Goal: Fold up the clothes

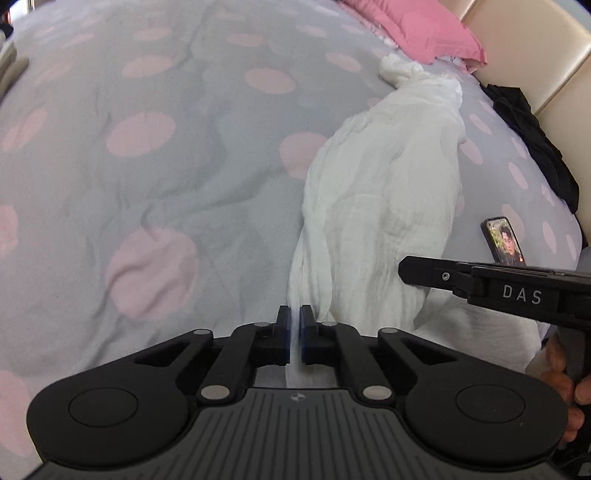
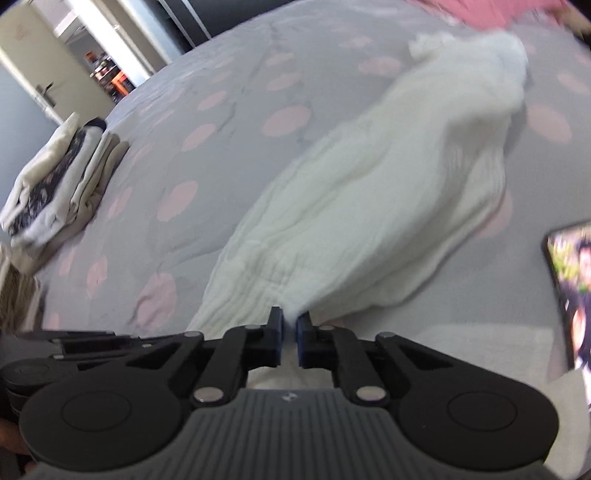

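A white crinkled garment [image 1: 391,192] lies stretched lengthwise on the grey bedspread with pink dots [image 1: 147,147]. My left gripper [image 1: 294,325] is shut on the garment's near edge, white cloth pinched between its blue pads. The right gripper's body shows at the right of the left wrist view [image 1: 517,291], beside the garment. In the right wrist view the same white garment [image 2: 369,199] runs away from my right gripper [image 2: 290,328], which is shut on its near edge. The right wrist view is blurred.
A phone with a lit screen [image 1: 504,240] lies on the bed right of the garment, also in the right wrist view [image 2: 570,295]. A stack of folded clothes [image 2: 62,184] sits at the left. A pink pillow [image 1: 439,33], a black garment [image 1: 532,140] and the cream headboard [image 1: 546,55] are at the far right.
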Action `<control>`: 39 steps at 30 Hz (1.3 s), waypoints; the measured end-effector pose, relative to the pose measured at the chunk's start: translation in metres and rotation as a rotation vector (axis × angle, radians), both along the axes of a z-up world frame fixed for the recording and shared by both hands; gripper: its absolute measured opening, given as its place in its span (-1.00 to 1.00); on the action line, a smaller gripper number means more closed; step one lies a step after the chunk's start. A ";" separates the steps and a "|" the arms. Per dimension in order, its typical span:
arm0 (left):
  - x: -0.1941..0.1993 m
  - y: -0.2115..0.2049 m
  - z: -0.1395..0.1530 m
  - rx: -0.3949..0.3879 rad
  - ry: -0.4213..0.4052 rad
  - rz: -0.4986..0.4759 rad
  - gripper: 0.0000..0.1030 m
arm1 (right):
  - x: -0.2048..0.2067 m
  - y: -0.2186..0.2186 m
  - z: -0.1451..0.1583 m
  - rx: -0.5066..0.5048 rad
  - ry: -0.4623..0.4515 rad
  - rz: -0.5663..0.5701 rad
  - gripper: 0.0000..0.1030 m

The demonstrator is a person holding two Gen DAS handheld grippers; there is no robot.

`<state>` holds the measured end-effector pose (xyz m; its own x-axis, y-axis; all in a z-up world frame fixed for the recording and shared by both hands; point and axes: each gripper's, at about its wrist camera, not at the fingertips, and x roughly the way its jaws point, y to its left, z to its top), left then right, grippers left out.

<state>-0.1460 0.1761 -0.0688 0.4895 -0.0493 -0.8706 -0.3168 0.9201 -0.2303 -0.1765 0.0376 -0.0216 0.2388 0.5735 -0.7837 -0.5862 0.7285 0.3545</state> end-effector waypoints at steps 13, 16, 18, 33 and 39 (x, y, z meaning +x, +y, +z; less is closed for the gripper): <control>-0.063 0.073 0.094 0.167 -0.017 0.151 -0.97 | -0.068 0.054 0.077 0.153 -0.049 0.250 -0.88; -0.082 0.087 0.104 0.228 0.028 0.174 -0.97 | -0.088 0.070 0.082 0.181 -0.030 0.319 -0.88; -0.088 0.094 0.103 0.248 0.068 0.184 -0.97 | -0.099 0.080 0.082 0.181 -0.024 0.358 -0.87; -0.078 0.102 0.030 0.218 0.242 0.126 -0.95 | -0.045 0.044 0.045 -0.095 -0.090 0.423 -0.31; -0.067 0.108 0.022 0.209 0.272 0.108 -0.88 | 0.034 0.018 0.027 -0.280 -0.175 0.319 -0.11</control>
